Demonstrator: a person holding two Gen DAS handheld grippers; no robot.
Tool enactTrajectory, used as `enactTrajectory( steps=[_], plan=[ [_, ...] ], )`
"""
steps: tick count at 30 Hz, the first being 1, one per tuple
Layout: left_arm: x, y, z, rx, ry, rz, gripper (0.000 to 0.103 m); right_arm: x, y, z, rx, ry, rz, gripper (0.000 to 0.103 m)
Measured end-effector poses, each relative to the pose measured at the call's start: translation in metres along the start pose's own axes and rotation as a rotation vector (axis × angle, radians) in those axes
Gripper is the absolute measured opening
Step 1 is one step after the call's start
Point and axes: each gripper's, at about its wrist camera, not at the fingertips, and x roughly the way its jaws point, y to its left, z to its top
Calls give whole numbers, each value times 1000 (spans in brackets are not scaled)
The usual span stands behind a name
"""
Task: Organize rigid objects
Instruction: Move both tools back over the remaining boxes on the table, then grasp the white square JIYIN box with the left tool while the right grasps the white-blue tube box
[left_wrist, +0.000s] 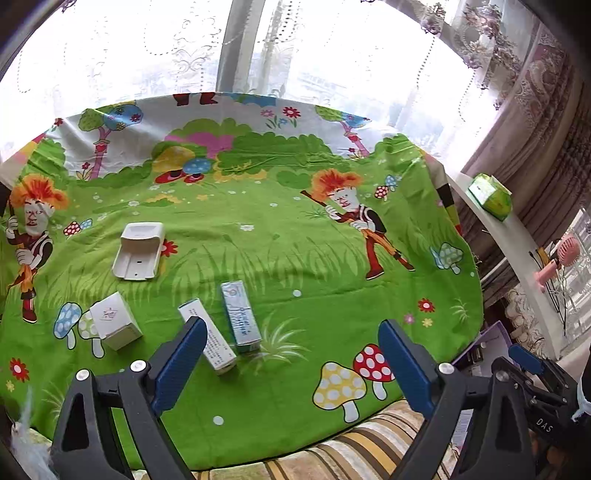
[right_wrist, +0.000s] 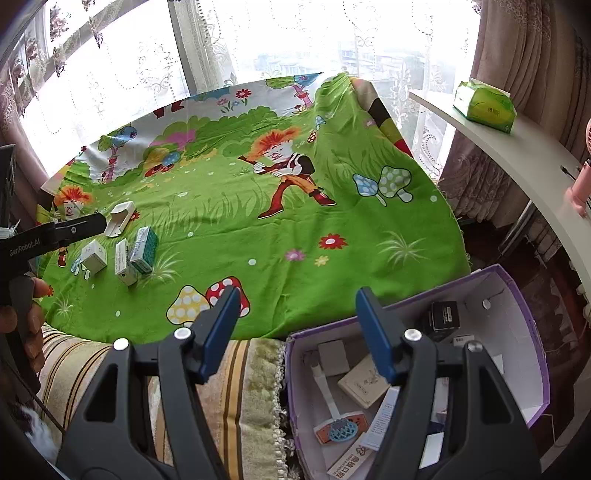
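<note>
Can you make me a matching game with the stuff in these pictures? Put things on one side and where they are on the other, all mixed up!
Things:
1. tissue pack
2. black box
3. white cube box
4. left gripper

Places or states:
A. inside the purple bin
B. open, holding nothing
C. on the white shelf
D. on the green cloth

Pairs: 1-C, 2-A, 3-D, 4-B
</note>
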Motion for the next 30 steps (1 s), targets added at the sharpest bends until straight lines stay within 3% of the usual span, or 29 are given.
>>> enactTrajectory(
  steps=[9, 13, 19, 30],
  plan=[
    [14, 94, 14, -208, 9, 165, 87, 22, 58, 27, -92, -3, 52, 68],
    [21, 123, 12, -277, 22, 202, 86, 35, 82, 34, -123, 7, 76, 68],
    [37, 145, 3, -323, 65, 261, 86, 56, 116, 44, -166, 28, 102, 68],
    [61, 162, -7, -349, 128, 294, 83, 99, 171, 51, -238, 88, 143, 68]
  ],
)
